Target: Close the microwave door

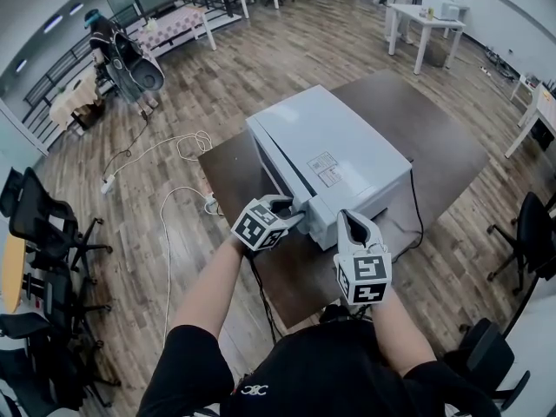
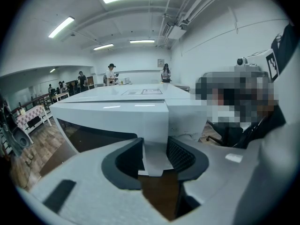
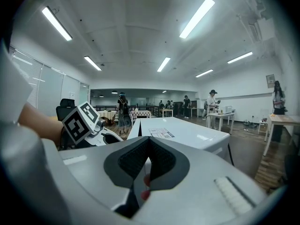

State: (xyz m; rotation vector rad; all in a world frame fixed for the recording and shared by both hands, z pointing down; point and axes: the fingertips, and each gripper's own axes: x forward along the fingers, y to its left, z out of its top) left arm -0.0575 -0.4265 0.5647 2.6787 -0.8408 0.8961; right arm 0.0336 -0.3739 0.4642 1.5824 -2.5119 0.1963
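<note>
A white microwave (image 1: 334,155) stands on a dark brown table (image 1: 434,120). Its door (image 1: 276,170), with a dark window, faces the left side of the head view and sits almost flush, with a thin dark gap along its top. My left gripper (image 1: 291,215) is at the near front corner. In the left gripper view the door's white edge (image 2: 154,161) fills the space between the pads of that gripper (image 2: 154,149). My right gripper (image 1: 349,222) is just off the microwave's near end, and its jaws meet with nothing held (image 3: 149,146). The microwave top (image 3: 173,132) stretches ahead of it.
White cables (image 1: 174,150) trail over the wooden floor left of the table. Black office chairs (image 1: 43,233) stand at the left and another chair (image 1: 530,233) at the right. White tables (image 1: 426,20) and several people are far back. A black cord (image 1: 417,220) hangs at the microwave's right.
</note>
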